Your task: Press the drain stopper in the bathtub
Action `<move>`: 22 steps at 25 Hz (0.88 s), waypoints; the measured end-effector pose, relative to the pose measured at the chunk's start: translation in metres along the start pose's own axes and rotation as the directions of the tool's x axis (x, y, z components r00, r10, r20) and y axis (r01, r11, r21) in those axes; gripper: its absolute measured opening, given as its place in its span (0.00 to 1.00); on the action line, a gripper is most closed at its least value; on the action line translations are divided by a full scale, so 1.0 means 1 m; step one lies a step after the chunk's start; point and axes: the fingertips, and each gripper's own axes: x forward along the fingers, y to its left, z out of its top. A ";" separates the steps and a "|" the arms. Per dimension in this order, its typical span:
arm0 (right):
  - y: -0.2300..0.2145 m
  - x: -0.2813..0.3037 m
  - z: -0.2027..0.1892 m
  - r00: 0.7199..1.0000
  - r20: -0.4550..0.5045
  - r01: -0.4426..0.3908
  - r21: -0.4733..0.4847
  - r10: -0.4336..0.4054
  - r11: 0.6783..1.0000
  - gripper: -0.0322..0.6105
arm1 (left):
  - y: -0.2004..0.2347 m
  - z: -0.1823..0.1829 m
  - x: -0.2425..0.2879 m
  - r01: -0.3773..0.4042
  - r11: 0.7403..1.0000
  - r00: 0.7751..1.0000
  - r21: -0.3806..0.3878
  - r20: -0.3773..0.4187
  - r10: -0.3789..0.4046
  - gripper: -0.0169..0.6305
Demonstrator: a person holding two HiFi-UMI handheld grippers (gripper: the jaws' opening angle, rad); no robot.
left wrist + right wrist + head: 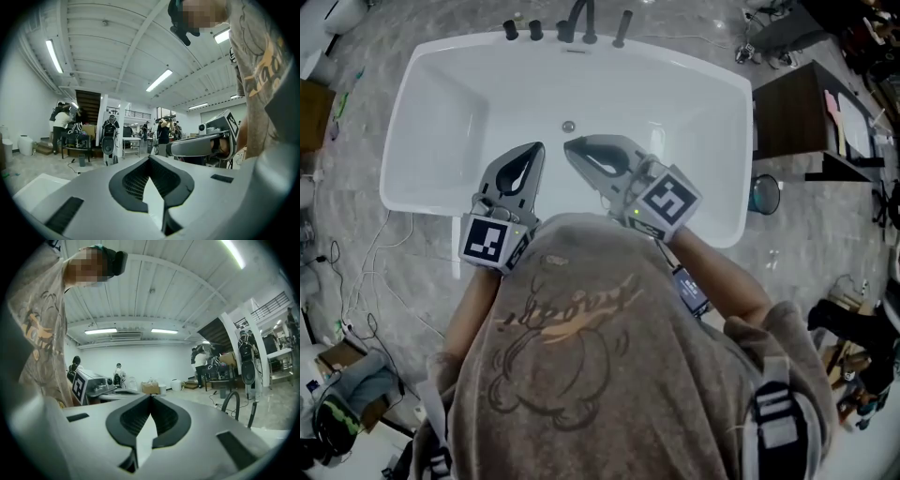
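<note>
White bathtub (441, 112) lies below us; our left gripper (534, 150) hovers over its near side, jaws closed on nothing; the drain stopper (569, 126) sits on the tub floor just beyond both tips; our right gripper (574, 146) has its jaws pressed together, empty.

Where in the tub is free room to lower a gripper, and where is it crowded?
The tub floor is bare on both sides of the stopper, to the walls. Crowded: the far rim with the faucet, and the near side, where the left gripper and right gripper hang.
</note>
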 end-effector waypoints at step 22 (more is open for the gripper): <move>0.025 0.002 -0.008 0.996 -0.024 -0.086 -0.034 0.085 0.996 0.05 | -0.007 -0.008 -0.018 -0.080 0.996 0.997 -0.030 0.001 0.080 0.03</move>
